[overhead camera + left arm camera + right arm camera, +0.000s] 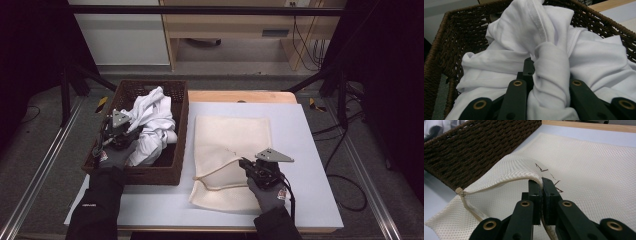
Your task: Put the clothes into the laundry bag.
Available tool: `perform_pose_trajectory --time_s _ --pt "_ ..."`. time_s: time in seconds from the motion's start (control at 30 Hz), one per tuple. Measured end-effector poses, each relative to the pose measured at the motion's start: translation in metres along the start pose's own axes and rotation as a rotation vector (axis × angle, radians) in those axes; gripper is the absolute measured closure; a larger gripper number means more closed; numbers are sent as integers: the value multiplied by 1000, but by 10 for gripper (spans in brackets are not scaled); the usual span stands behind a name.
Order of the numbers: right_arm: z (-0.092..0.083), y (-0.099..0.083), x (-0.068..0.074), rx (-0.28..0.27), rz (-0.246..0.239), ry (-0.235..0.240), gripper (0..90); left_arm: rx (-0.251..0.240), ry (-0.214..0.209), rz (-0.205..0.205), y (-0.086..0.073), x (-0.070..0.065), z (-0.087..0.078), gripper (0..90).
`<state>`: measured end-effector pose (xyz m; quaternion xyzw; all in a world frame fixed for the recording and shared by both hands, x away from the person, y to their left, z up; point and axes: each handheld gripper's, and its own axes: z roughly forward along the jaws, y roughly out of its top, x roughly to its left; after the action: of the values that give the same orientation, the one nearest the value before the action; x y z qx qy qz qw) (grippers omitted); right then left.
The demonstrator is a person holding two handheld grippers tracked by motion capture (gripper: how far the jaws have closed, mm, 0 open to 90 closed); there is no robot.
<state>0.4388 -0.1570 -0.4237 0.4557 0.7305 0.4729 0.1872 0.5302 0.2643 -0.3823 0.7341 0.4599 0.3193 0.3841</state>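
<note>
White clothing (152,125) lies bunched in a dark wicker basket (179,142) at the table's left. My left gripper (131,134) is inside the basket, shut on a thick twisted fold of the white cloth (551,75), which stands up between its jaws. A cream mesh laundry bag (230,145) lies flat on the white table cover to the basket's right. My right gripper (242,161) is shut on the bag's upper rim (524,176) and holds that edge lifted off the lower layer, so the mouth gapes toward the basket.
The basket wall (474,152) stands close beside the bag's open mouth. The white cover (300,150) has bare room right of the bag. A wooden table edge (240,95) shows at the back, with dark stands and cables (345,150) beyond the right side.
</note>
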Motion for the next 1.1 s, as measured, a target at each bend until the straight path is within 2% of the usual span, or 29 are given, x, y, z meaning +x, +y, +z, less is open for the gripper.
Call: perform_pose_trajectory --time_s 0.1,0.3,0.6,0.87,1.1 --pt "0 0 -1 -2 -2 -1 871 -22 3 -3 1 1 -2 761" --pt "0 0 -1 -3 -4 -1 872 -61 8 -53 4 6 -9 765" --pt "0 0 -1 -3 -4 0 872 -107 27 -67 12 12 -22 779" --pt "0 1 -1 -4 0 2 872 -163 18 -96 21 21 -41 787" --pt "0 1 -1 -4 1 2 872 -209 2 -95 32 22 -58 790"
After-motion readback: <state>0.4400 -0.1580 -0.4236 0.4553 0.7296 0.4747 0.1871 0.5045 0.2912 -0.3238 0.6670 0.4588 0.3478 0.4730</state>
